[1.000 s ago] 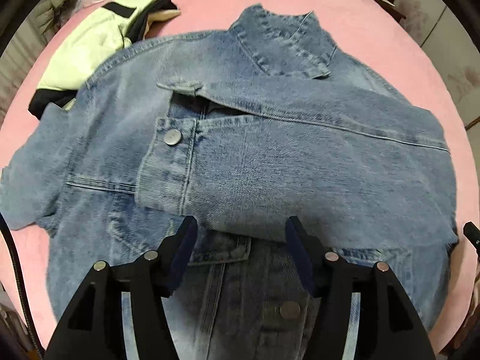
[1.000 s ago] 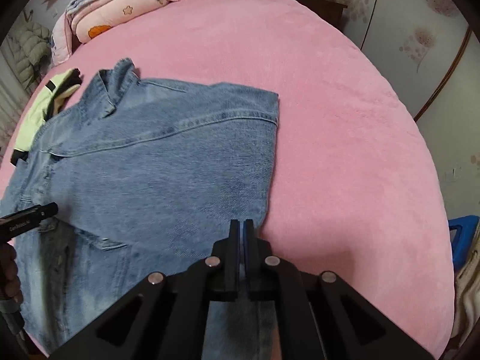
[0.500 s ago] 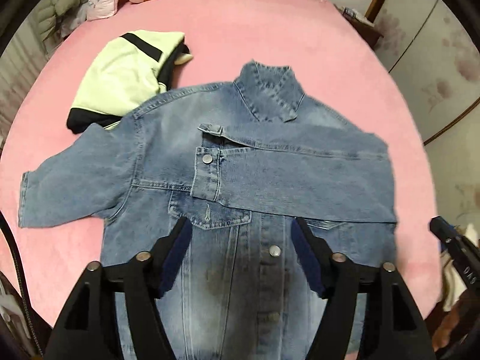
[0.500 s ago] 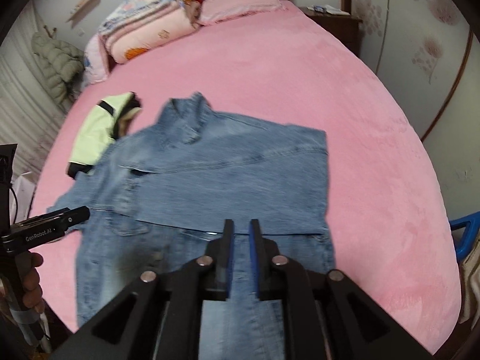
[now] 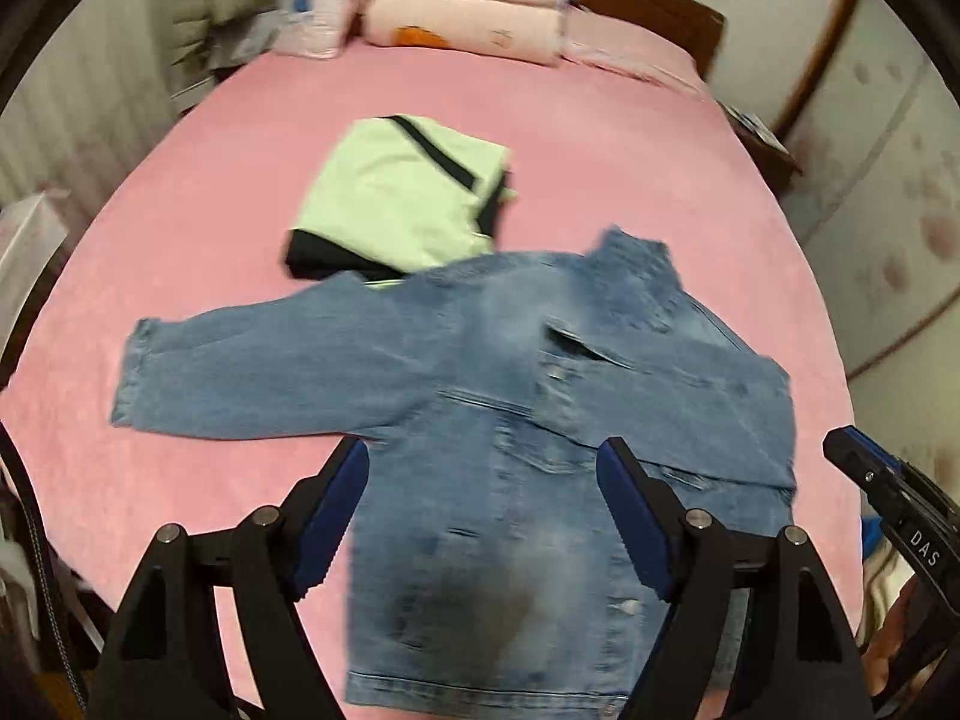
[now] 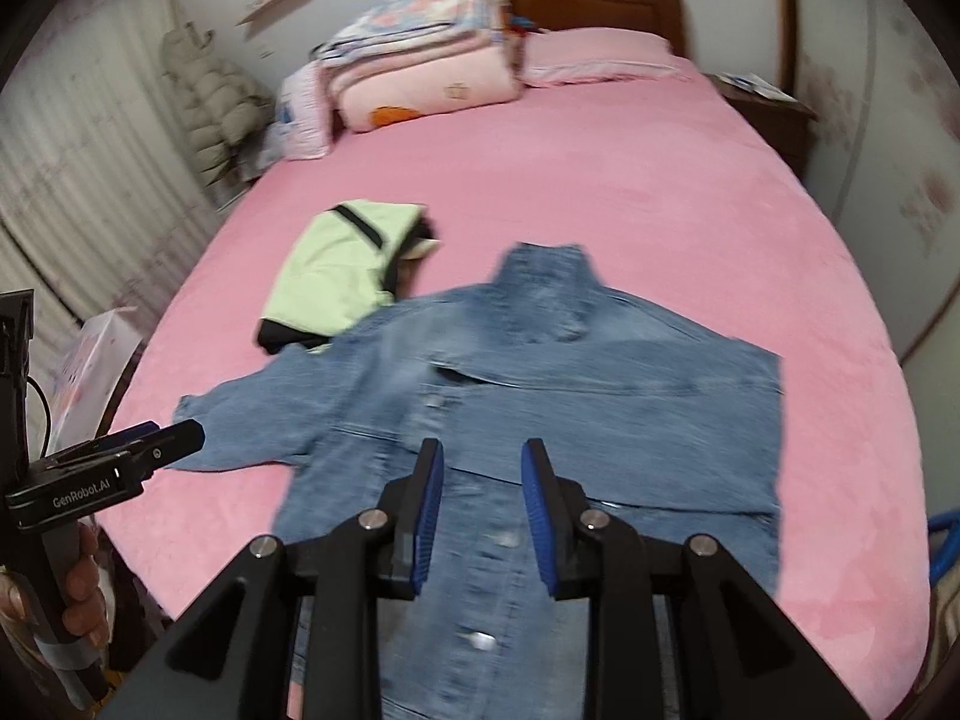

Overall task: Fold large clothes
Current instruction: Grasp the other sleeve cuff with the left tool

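Left gripper (image 5: 483,516): jaws wide, holding nothing. Right gripper (image 6: 483,516): jaws parted, holding nothing. Denim jacket (image 5: 540,420): flat on pink bed (image 5: 600,150), one sleeve folded across chest, other outstretched. Folded pale-green garment (image 5: 402,192) beyond, touching its shoulder. Stacked quilts (image 6: 420,66) at headboard.

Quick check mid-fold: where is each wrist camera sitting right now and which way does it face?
Left wrist: above the bed's foot, facing the headboard, over the denim jacket; open left gripper fills the bottom, right gripper pokes in at the right edge.
Right wrist: likewise facing the headboard; open right gripper below, left gripper and the hand holding it at left.
Shared: jacket, folded green garment, pink bed.
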A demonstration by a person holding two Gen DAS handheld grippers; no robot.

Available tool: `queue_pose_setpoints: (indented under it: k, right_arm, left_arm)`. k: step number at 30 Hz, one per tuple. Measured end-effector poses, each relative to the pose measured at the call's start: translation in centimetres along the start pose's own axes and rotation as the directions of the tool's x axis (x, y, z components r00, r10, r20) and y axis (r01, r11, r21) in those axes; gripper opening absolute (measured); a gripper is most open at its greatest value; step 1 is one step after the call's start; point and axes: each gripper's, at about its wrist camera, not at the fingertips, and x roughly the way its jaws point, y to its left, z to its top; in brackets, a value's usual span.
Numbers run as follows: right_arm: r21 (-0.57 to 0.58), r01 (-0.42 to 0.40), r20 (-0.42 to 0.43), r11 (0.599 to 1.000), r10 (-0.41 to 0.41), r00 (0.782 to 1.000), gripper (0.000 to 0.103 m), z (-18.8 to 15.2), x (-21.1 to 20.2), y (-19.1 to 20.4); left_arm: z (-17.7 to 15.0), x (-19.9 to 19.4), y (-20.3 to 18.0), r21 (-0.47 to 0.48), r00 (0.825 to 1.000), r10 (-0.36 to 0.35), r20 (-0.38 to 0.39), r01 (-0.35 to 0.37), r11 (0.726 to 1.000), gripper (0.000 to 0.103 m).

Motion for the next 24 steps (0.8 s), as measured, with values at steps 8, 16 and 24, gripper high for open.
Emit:
queue_pose_setpoints:
  k: [8, 16, 24]
  right_arm:
    - [-0.085, -0.063, -0.007, 0.994, 0.063, 0.998, 0.027, 0.4, 5.3, 11.9]
    - [-0.151, -0.102, -0.09, 0.983, 0.089, 0.992, 0.027, -1.1, 11.9, 20.4]
    - [-0.226, -0.128, -0.169, 0.966, 0.09, 0.982, 0.027, -2.7, 17.5, 24.8]
  left_arm:
    - [-0.1, 2.7, 13.5, -0.158, 0.999, 0.029, -0.03, -0.033, 0.987, 0.077]
    - [-1.8, 7.7, 25.1, -0.297, 0.997, 0.034, -0.067, -0.053, 0.953, 0.077]
    - [-4.7, 14.9, 36.1, -0.58, 0.997, -0.035, -0.073, -0.014, 0.815, 0.077]
